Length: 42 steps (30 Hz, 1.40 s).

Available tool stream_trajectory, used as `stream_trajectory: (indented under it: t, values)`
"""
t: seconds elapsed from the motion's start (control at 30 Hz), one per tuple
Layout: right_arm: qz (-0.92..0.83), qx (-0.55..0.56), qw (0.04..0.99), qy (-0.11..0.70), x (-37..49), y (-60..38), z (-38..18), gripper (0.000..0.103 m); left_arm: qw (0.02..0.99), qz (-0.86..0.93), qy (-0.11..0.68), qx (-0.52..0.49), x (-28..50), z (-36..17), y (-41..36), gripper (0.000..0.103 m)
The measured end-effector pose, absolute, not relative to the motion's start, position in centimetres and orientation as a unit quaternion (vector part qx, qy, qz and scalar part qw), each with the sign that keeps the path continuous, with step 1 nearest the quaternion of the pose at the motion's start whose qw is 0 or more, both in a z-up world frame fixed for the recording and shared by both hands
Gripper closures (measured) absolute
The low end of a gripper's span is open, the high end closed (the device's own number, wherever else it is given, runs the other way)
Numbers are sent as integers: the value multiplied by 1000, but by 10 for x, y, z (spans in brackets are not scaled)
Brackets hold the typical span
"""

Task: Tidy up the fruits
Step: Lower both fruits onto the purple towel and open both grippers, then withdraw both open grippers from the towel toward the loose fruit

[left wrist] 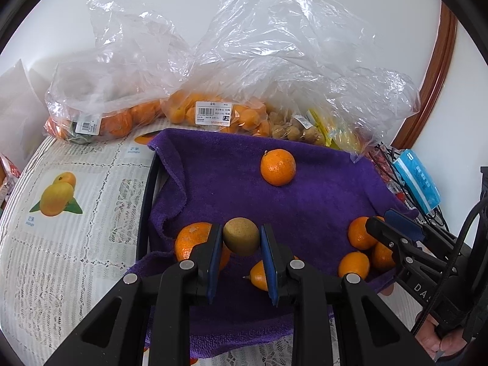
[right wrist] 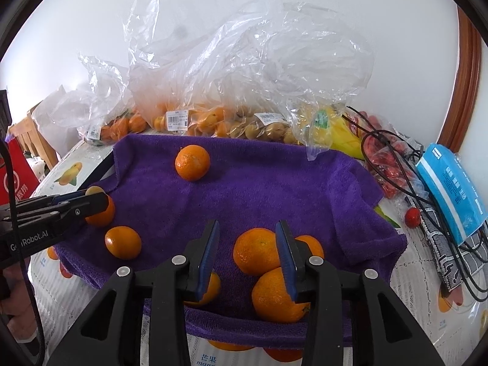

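Note:
A purple towel [left wrist: 305, 195] lies over a tray and holds several oranges. My left gripper [left wrist: 241, 241] is shut on a small brown-green round fruit [left wrist: 241, 236], held just above the towel's near left part beside an orange [left wrist: 190, 239]. One orange [left wrist: 278, 167] sits alone at the far middle of the towel; it also shows in the right wrist view [right wrist: 192, 162]. My right gripper [right wrist: 247, 256] is open and empty over the towel [right wrist: 274, 189], next to a group of oranges [right wrist: 256, 251]. The left gripper also shows at the left of the right wrist view [right wrist: 94, 196].
Clear plastic bags of oranges [left wrist: 213, 113], small brown fruits [right wrist: 268, 129] and yellow fruit [right wrist: 338, 134] line the wall behind the towel. A blue packet [right wrist: 451, 189], black cables [right wrist: 396, 164] and red fruits [right wrist: 387, 167] lie to the right. A fruit-print tablecloth [left wrist: 76, 213] covers the table.

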State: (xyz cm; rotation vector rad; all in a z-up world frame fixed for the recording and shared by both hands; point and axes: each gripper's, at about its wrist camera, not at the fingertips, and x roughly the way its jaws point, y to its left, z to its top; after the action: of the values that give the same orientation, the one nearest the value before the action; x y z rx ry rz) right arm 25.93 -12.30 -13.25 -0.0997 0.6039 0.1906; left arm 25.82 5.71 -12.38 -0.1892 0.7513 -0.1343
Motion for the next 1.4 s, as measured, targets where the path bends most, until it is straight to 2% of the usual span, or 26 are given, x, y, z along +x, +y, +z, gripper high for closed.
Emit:
stream_trajectory:
  t: [0.5,0.6,0.67,0.87,1.0,1.27,1.4]
  values:
    - [87,-39,951,296,260,-127,-132,63,926,-73,365,-68,256,-127,47,78]
    - [86,-37,951,294,260,-128,-132,60,926,-75,363,-71,255,-127,47,73]
    - [85,-37,952,293,259,-129,-131,60,927,-73,360,-72,255,-126,48,64]
    - [80,-35,953,291,258,-130,-130,55,927,-78,359,-78,254,-124,48,49]
    - [77,-31,954,287,255,-131,-127,48,928,-77,356,-75,252,-121,47,47]
    - [76,-6,959,272,239,-133,-119,40,933,-76,342,-79,244,-111,48,43]
    - [58,-21,961,269,225,-132,-118,40,935,-75,337,-82,237,-109,47,43]
